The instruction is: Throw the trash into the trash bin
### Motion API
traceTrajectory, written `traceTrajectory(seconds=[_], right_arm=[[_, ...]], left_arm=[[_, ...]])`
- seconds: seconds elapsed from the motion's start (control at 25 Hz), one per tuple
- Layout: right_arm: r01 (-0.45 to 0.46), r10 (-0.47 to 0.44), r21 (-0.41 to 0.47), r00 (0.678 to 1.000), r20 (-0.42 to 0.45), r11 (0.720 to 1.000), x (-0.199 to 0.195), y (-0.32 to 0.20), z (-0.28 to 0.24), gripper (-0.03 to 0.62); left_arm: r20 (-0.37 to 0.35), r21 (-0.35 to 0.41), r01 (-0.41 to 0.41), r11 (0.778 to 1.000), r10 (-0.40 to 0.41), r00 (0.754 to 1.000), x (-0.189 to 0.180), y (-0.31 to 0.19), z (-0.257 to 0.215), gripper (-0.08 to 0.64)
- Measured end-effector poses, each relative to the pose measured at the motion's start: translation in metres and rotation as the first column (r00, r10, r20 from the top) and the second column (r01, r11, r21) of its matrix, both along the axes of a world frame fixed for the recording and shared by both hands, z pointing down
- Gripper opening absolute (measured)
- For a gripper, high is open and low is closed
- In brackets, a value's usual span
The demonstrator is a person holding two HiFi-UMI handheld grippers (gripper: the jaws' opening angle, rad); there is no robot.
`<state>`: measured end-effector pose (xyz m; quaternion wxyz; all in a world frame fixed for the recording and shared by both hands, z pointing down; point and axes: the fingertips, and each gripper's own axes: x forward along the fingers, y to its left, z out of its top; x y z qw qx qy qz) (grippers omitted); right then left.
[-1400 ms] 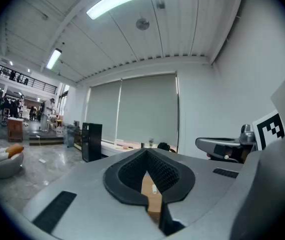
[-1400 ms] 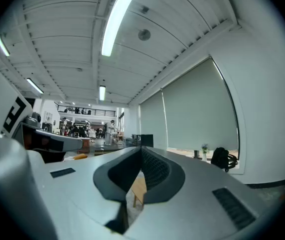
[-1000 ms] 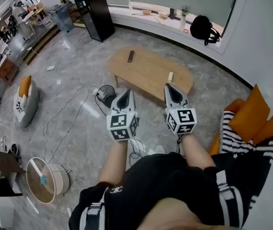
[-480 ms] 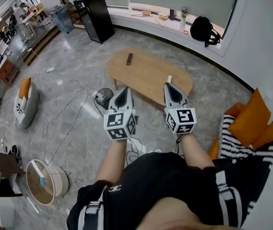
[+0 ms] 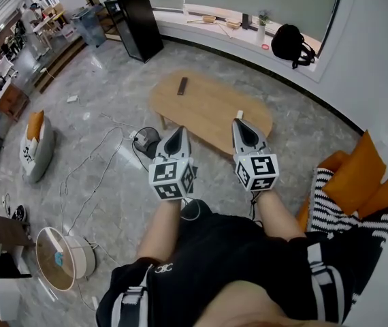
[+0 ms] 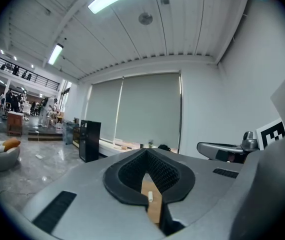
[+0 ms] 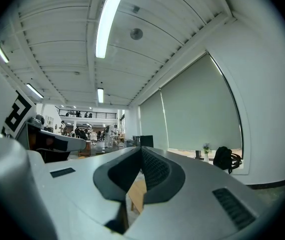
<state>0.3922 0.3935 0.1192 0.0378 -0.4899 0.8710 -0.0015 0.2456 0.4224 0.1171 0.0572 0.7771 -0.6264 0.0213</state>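
Across the grey floor the oval wooden table lies ahead of us, its long side running from far left to near right. By its left end a dark round thing sits on the floor among cables. It may be the bin, but we cannot be sure. We hold both tools out level, side by side and pointing at the table. The left gripper has its jaws clenched with nothing in them, and its own view shows only the tabletop through the slit between the pads. The right gripper is clenched and empty too. A dark remote lies on the far left part of the table, well apart from either tool. The trash, a small white piece, lies near the table's near right edge. From the head view it shows just past the right gripper's tip and a little to its left, while the left gripper is well off to the left of it. We judge the right hand the nearer one. The piece seems to lie with its long axis pointing roughly away from us, in line with the jaws, so we judge that the jaws can close across its narrow width. It sits lower than the tools, so the reach must go forward and down, and the jaws must open first.
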Motion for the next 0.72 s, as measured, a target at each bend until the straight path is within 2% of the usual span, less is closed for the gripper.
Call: traceTrajectory(seconds=[0.48, 0.72], right_arm=[[-0.025, 0.024, 0.01, 1.0, 0.014, 1.0, 0.008, -0.049, 0.006, 0.011], [-0.03, 0.03, 0.006, 1.0, 0.006, 1.0, 0.007, -0.081, 0.011, 0.011]], left_arm=[[0.023, 0.0, -0.032, 0.999, 0.032, 0.999, 0.007, -0.055, 0.008, 0.012], [0.005, -0.001, -0.041, 0.999, 0.041, 0.999, 0.004, -0.088, 0.012, 0.012]])
